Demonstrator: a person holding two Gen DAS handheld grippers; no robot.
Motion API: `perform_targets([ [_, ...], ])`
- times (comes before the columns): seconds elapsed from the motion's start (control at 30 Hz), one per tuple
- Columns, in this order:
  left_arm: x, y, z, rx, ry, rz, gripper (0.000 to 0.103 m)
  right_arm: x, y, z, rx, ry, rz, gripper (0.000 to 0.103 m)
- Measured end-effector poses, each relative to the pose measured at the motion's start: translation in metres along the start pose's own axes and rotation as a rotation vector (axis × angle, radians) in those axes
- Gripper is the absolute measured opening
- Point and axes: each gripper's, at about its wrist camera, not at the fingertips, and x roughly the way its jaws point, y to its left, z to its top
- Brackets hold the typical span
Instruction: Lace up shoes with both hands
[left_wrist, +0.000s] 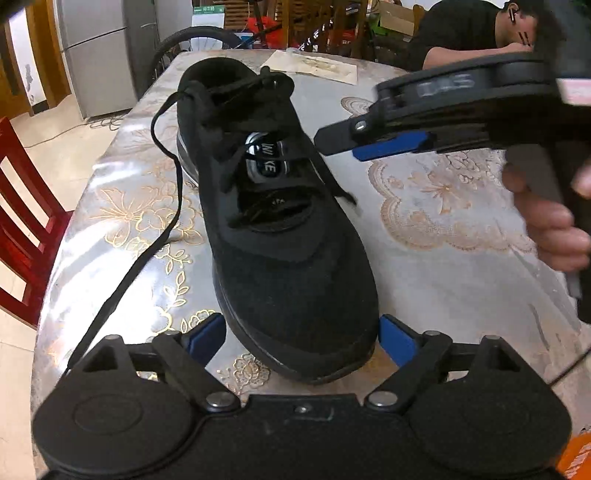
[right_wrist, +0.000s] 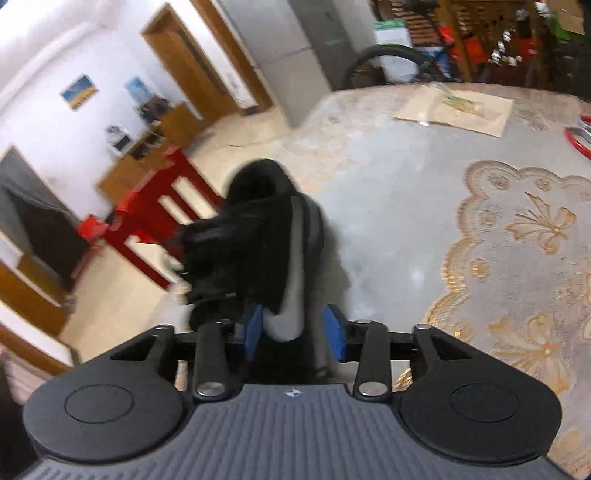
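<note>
Left wrist: floral tablecloth (left_wrist: 424, 206) (glossy), red chair (left_wrist: 22, 221), refrigerator (left_wrist: 99, 51)

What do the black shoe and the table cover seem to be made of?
Shoe: probably knit or mesh fabric, matte, with a fuzzy texture; its sole edge looks like smooth rubber. Table cover: probably glossy plastic, as it shows bright glare over a printed gold pattern.

Floral tablecloth (left_wrist: 424, 206) covering the table, flat paper packet (left_wrist: 314, 66) lying at its far end, red chair (left_wrist: 22, 221) standing beside it, grey fridge (left_wrist: 96, 51) and bicycle wheel (left_wrist: 192, 40) standing beyond, seated person (left_wrist: 480, 33) leaning at its far corner
</note>
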Motion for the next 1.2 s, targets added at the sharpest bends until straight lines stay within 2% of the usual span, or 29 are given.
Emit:
perform_targets([
  [0.1,-0.002,0.002,-0.002,0.002,0.001,-0.02,0.088,0.003,0.014,-0.001,-0.079,-0.016,0.021,0.045],
  [0.2,-0.003,0.004,-0.004,0.001,0.0,-0.027,0.088,0.021,0.022,-0.002,-0.151,-0.01,-0.027,0.046],
  [0.23,-0.002,0.007,-0.003,0.001,-0.001,-0.028,0.088,0.024,0.022,-0.003,-0.153,-0.009,-0.011,0.027],
  [0.27,0.002,0.01,0.0,0.002,-0.001,-0.029,0.088,0.023,0.021,-0.001,-0.142,-0.007,0.04,0.002],
  [0.3,0.003,0.013,0.0,0.002,-0.002,-0.031,0.088,0.02,0.022,0.0,-0.137,-0.009,0.087,0.001],
  [0.47,0.004,0.016,-0.002,-0.004,0.011,-0.033,0.088,-0.019,0.041,-0.001,-0.217,-0.099,0.21,0.001],
  [0.57,0.007,0.017,-0.001,-0.008,0.013,-0.023,0.089,-0.033,0.025,0.005,-0.109,-0.096,0.341,0.001],
  [0.6,0.007,0.017,-0.001,-0.009,0.01,-0.02,0.089,-0.035,0.02,0.005,-0.092,-0.089,0.352,0.001],
  [0.67,0.006,0.018,0.0,-0.011,-0.011,-0.011,0.09,-0.031,0.018,0.002,-0.153,-0.052,0.265,0.001],
  [0.73,0.009,0.02,0.002,-0.019,-0.006,-0.011,0.09,-0.023,0.026,-0.011,-0.3,-0.021,0.094,0.001],
  [0.77,0.01,0.021,0.002,-0.024,-0.004,-0.012,0.09,-0.019,0.028,-0.017,-0.339,0.006,0.064,0.002],
  [0.83,0.011,0.019,0.0,-0.024,-0.003,-0.007,0.09,-0.015,0.029,-0.026,-0.346,0.057,0.071,0.007],
  [0.87,0.011,0.018,0.0,-0.021,-0.002,-0.003,0.09,-0.014,0.029,-0.03,-0.338,0.078,0.083,0.019],
  [0.93,0.011,0.016,-0.002,-0.017,0.0,0.001,0.09,-0.017,0.031,-0.035,-0.335,0.084,0.105,0.033],
  [1.07,0.012,0.02,0.001,-0.023,0.007,-0.003,0.09,-0.025,0.036,-0.039,-0.368,0.027,0.083,0.034],
  [1.2,0.012,0.025,-0.003,-0.055,0.017,-0.018,0.09,-0.028,0.028,-0.031,-0.227,-0.108,0.017,0.034],
])
